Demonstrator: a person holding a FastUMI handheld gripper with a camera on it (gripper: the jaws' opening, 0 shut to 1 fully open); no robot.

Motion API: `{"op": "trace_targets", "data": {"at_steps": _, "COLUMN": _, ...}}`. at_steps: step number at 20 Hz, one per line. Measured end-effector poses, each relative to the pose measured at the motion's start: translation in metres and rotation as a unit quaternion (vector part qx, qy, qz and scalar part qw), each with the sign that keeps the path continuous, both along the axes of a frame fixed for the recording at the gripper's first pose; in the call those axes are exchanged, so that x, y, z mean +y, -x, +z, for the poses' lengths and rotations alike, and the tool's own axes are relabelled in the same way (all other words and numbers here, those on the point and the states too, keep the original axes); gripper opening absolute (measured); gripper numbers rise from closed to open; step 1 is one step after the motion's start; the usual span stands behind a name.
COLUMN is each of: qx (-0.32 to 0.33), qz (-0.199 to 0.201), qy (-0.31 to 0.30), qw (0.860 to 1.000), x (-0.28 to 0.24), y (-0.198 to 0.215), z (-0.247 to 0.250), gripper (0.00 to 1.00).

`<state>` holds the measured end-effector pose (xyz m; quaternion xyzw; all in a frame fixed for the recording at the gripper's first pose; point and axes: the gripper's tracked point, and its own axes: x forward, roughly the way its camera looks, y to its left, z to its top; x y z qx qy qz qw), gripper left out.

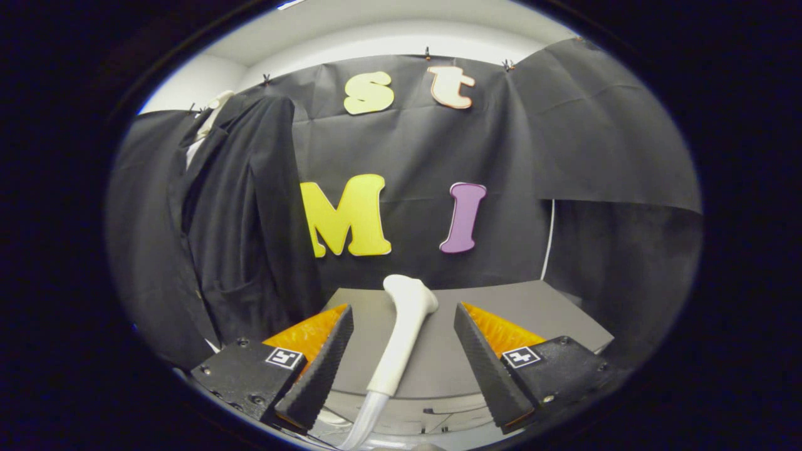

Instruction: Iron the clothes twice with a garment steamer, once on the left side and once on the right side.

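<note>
A white garment steamer head (404, 326) lies on a grey table (539, 313), its handle pointing toward me and its nozzle toward the booth wall. A pale hose (366, 416) runs off its near end. My gripper (401, 366) is open, one finger on each side of the handle, with a gap between each finger and the handle. A black garment (241, 219) hangs on a hanger against the wall, beyond and left of the left finger (322, 366), its hem near the table's left end.
A white cable (549, 238) runs down the wall behind the table's right end. The table's near edge and a pale ledge (432, 413) lie under the fingers. Black cloth covers the wall all round.
</note>
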<state>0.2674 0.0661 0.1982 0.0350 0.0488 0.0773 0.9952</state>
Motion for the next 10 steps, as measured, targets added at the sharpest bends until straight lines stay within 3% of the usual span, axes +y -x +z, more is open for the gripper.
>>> {"op": "trace_targets", "data": {"at_steps": 10, "qx": 0.101, "qz": -0.004, "qy": 0.018, "qw": 0.995, "x": 0.009, "y": -0.094, "z": -0.040, "gripper": 1.00}}
